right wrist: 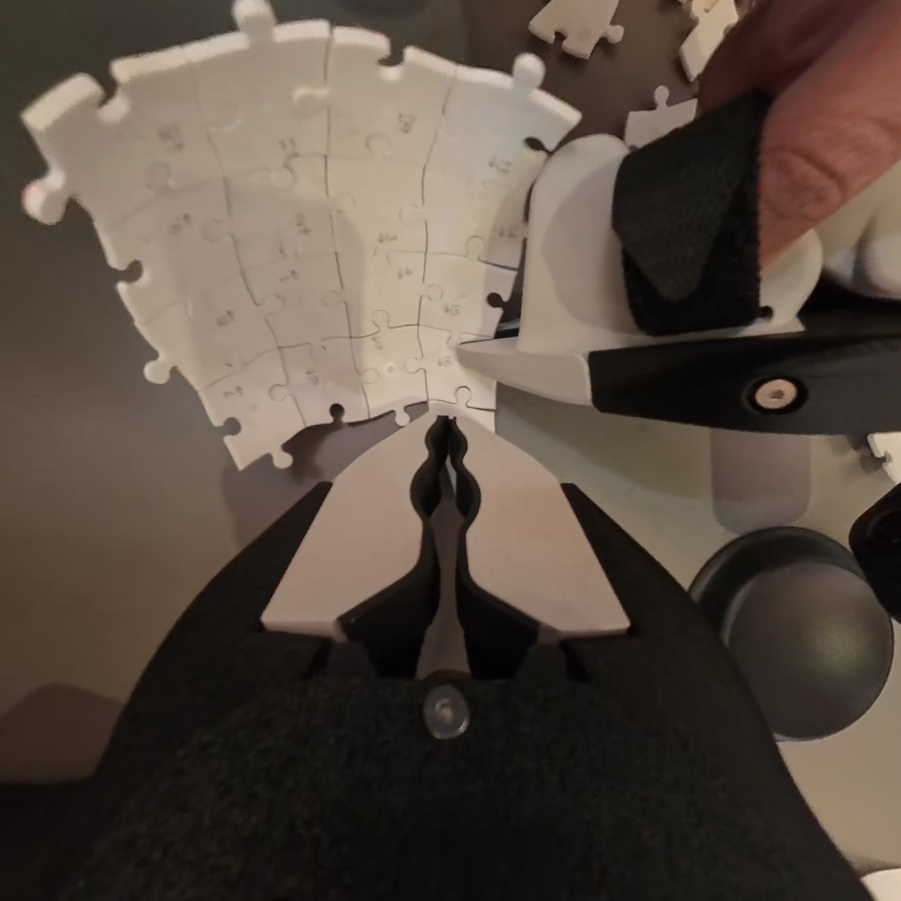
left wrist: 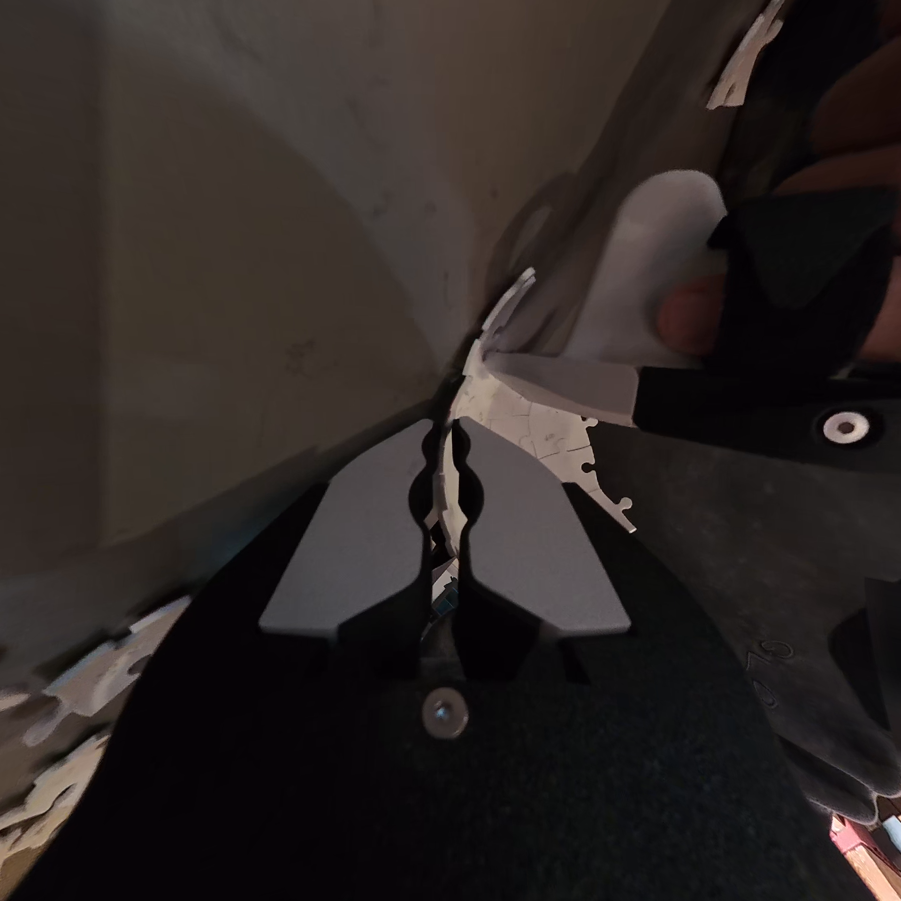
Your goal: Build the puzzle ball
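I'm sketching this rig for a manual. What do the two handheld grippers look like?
Both match: the left gripper and right gripper have textured black bodies, a silver screw at the centre, pale grey wedge-shaped jaws with wavy black inner linings, and a white finger loop with a black fabric strap.

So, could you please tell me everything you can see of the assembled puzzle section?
The assembled puzzle section is a curved, fan-shaped sheet of interlocked white pieces, seemingly rigid plastic or card, its inner face bearing faint handwritten marks. Tabs and sockets line its open edges. It is held above the dark table, pinched at its lower edge by the right claw and at its right side by the left claw.
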{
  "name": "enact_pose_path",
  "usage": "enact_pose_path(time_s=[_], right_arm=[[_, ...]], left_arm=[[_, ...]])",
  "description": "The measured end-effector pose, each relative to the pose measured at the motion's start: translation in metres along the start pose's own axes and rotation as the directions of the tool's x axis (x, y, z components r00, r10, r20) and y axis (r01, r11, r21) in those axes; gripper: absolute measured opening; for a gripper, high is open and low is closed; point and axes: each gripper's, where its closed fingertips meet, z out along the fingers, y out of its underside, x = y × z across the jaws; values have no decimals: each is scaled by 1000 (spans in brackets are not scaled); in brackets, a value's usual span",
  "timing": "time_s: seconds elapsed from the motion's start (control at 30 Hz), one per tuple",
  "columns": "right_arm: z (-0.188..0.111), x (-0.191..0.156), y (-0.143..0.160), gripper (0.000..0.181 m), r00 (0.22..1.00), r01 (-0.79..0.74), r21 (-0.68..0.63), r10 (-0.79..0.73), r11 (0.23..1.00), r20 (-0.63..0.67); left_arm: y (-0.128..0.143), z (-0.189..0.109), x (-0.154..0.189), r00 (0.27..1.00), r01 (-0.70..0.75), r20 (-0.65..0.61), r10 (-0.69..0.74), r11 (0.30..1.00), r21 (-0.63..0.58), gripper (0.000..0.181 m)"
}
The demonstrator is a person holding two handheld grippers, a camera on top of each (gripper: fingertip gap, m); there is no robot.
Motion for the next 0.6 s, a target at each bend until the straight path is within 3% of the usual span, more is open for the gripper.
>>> enact_pose_path(time_s=[0.6], right_arm=[[4,2,-5,0,992,96,-46,-99,994,-83]], left_arm=[[0,0,3,995,44,-83,-47,998,-41,3]])
